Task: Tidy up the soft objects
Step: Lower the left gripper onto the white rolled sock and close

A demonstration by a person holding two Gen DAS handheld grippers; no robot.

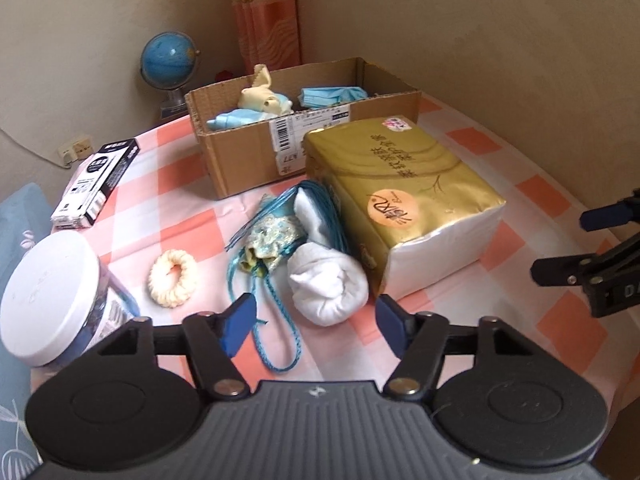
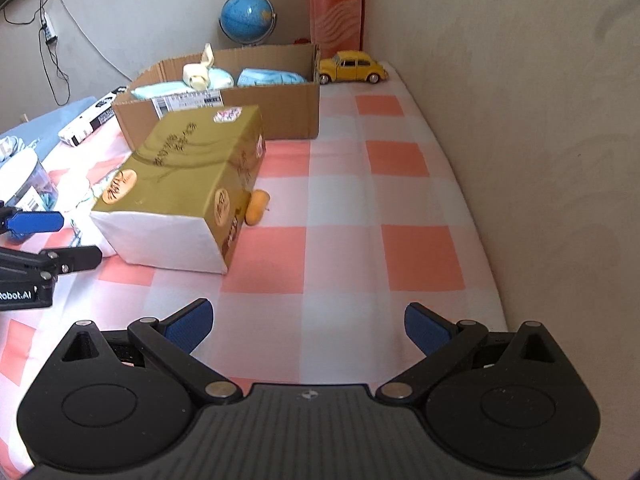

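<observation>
My biggest worry is the gold tissue pack (image 1: 400, 204); it lies on the bench (image 2: 340, 184) just in front of the cardboard box (image 1: 248, 160), between my claws and the drop point, so anything I carry will have to rise over it or I will shove it into the box wall; next, the box itself already holds pale blue and cream soft pieces, so the room left inside looks modest, and I judge a careless drop could land on its rim; the white-lidded jar (image 1: 52, 292) stands close on the left near the bench edge, and a wide swing of the left claw (image 1: 316, 328) could tip it off; the rolled white sock (image 1: 328, 288), the task's thing nearest me, lies just ahead of the left claw, touching the tissue pack's foot and the blue cord (image 1: 280, 336) of the small patterned pouch (image 1: 268, 244); if I close on the sock I may snag that cord and drag the pouch along; the left claw stands part open with nothing between its pads; the right claw (image 2: 308, 328) stands wide open and empty over bare checked cloth, with free room to its right as far as the wall; the cream scrunchie (image 1: 174, 278) lies clear; a small orange object (image 2: 257, 208) sits hidden against the pack's right side.
</observation>
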